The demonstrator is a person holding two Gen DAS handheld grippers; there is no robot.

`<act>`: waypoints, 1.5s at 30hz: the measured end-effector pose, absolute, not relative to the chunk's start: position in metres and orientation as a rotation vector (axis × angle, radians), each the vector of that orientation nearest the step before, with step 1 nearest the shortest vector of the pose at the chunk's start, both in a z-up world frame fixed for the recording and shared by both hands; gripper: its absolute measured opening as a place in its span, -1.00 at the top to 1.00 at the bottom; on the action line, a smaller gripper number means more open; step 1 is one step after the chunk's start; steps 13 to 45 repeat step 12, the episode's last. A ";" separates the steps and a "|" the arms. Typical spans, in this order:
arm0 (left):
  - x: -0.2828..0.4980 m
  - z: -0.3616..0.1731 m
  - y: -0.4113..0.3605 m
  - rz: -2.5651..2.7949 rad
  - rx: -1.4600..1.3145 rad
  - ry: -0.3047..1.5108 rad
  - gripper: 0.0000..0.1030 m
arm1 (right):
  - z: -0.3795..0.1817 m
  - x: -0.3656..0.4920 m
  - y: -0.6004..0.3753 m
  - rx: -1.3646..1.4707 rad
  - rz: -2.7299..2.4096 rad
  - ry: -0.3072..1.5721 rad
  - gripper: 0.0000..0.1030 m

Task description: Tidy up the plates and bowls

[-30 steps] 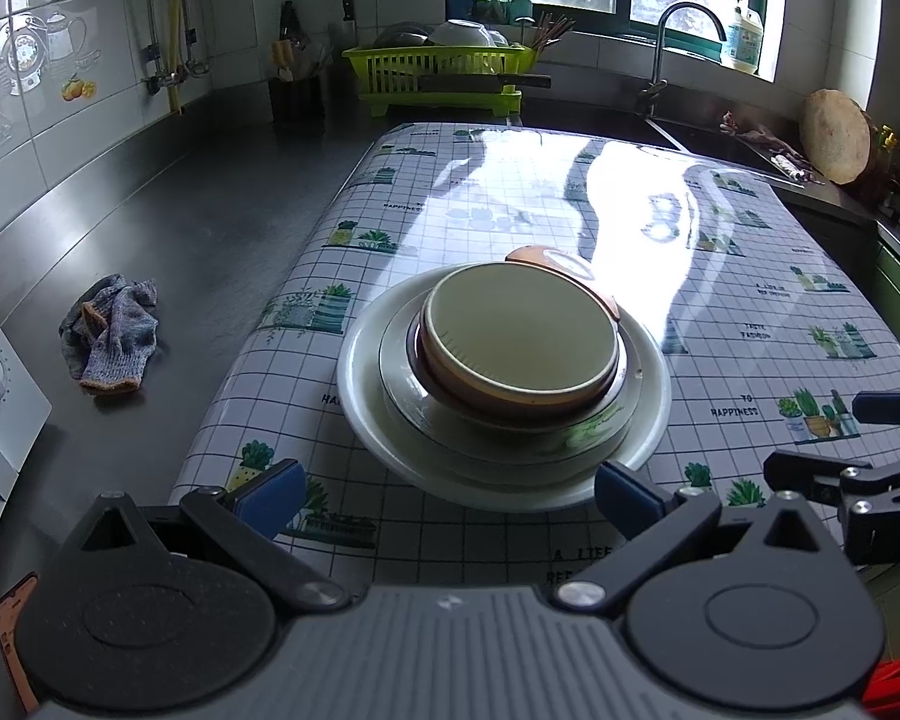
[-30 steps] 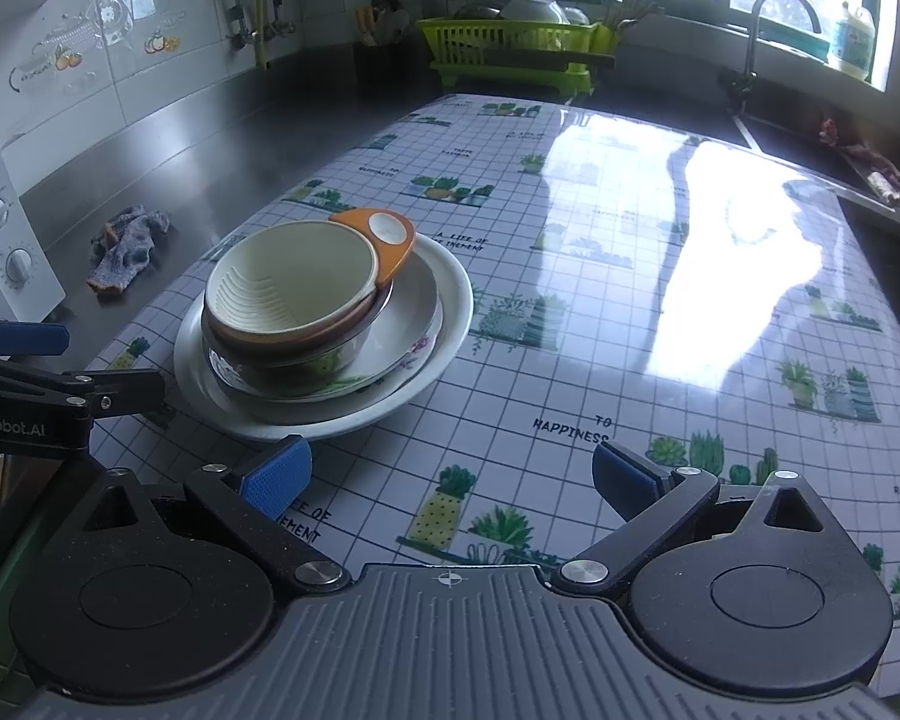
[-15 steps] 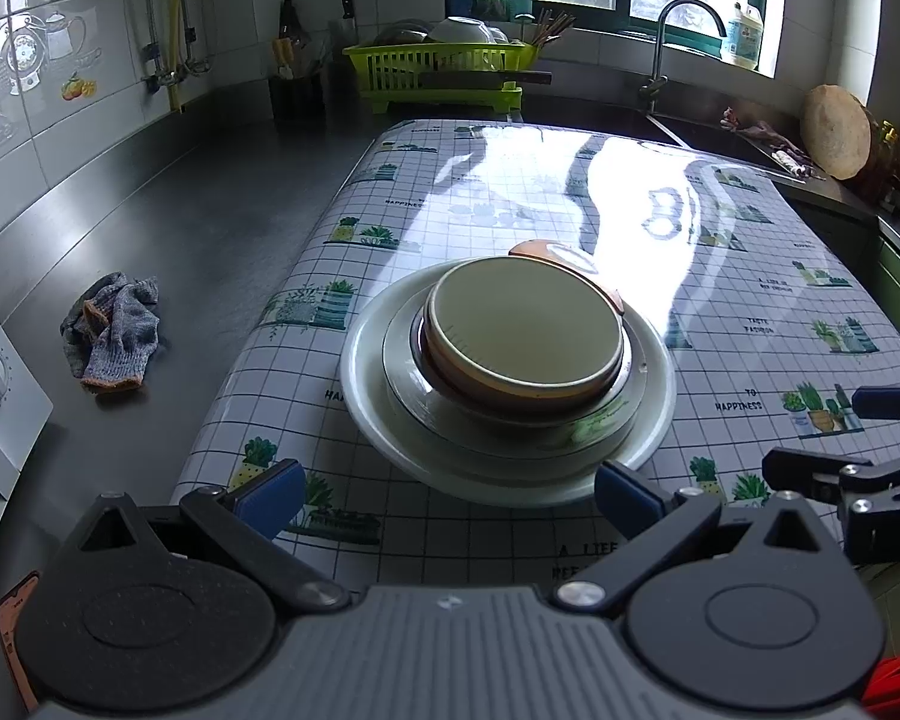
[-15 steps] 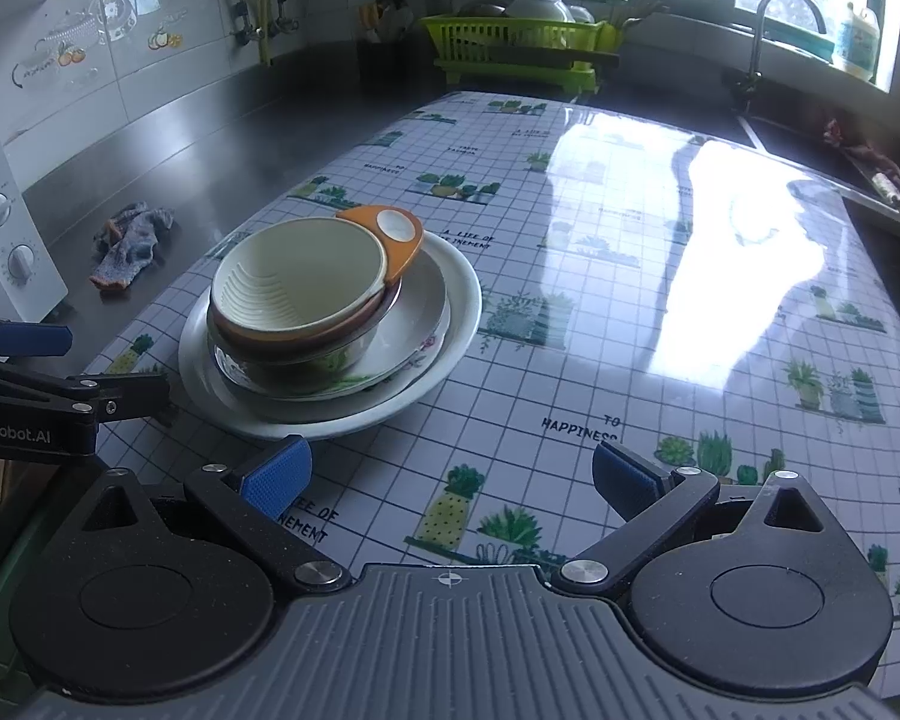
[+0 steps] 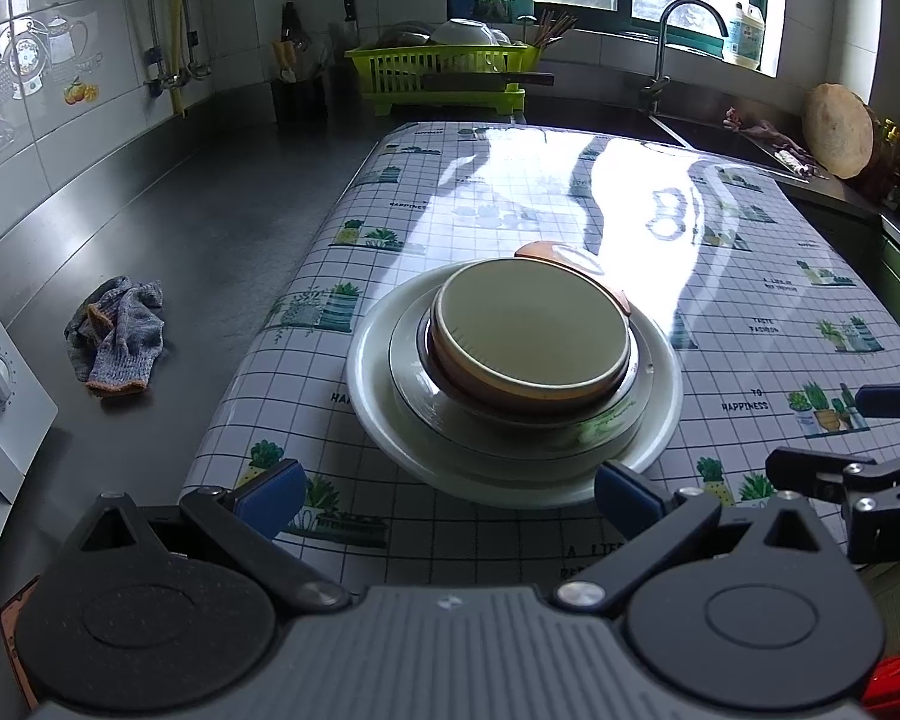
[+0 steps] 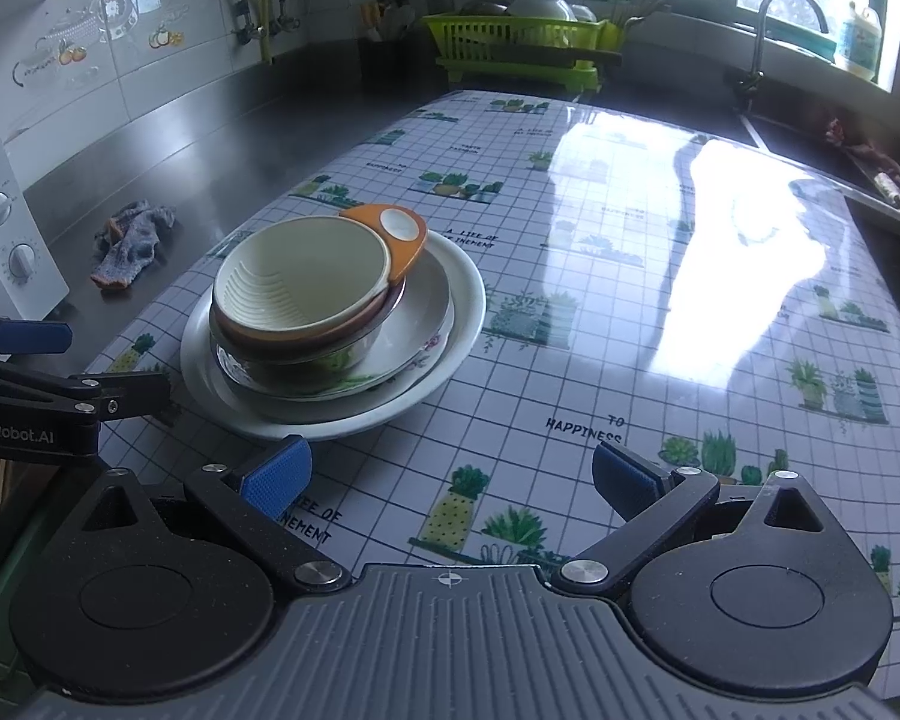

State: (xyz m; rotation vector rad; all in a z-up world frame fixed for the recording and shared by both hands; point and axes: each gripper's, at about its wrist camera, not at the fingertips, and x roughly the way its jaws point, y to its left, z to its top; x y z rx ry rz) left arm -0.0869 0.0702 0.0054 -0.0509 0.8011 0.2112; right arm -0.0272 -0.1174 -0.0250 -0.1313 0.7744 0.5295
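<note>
A cream bowl with an orange handle (image 5: 531, 330) sits on top of a steel bowl (image 6: 306, 360), on a flowered plate (image 5: 606, 426) inside a large white plate (image 5: 390, 438). The stack stands on the checked tablecloth; it also shows in the right wrist view (image 6: 306, 276). My left gripper (image 5: 450, 492) is open and empty, just short of the white plate's near rim. My right gripper (image 6: 450, 474) is open and empty, to the right of the stack and apart from it.
A grey glove (image 5: 117, 336) lies on the steel counter (image 5: 180, 210) to the left. A white appliance with dials (image 6: 6, 240) stands at the far left. A green dish rack (image 5: 444, 69) and a sink tap (image 5: 684, 18) are at the back.
Both grippers have edged a little closer to the stack. The dishes have not moved and both grippers stay open.
</note>
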 end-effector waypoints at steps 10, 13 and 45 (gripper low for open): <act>-0.086 0.005 0.071 0.211 -0.039 0.801 -1.00 | -0.027 -0.026 -0.115 -0.135 0.532 0.779 -0.96; -0.086 0.005 0.070 0.212 -0.041 0.802 -1.00 | -0.027 -0.026 -0.116 -0.135 0.532 0.780 -0.96; -0.086 0.005 0.070 0.212 -0.041 0.802 -1.00 | -0.027 -0.026 -0.116 -0.135 0.532 0.780 -0.96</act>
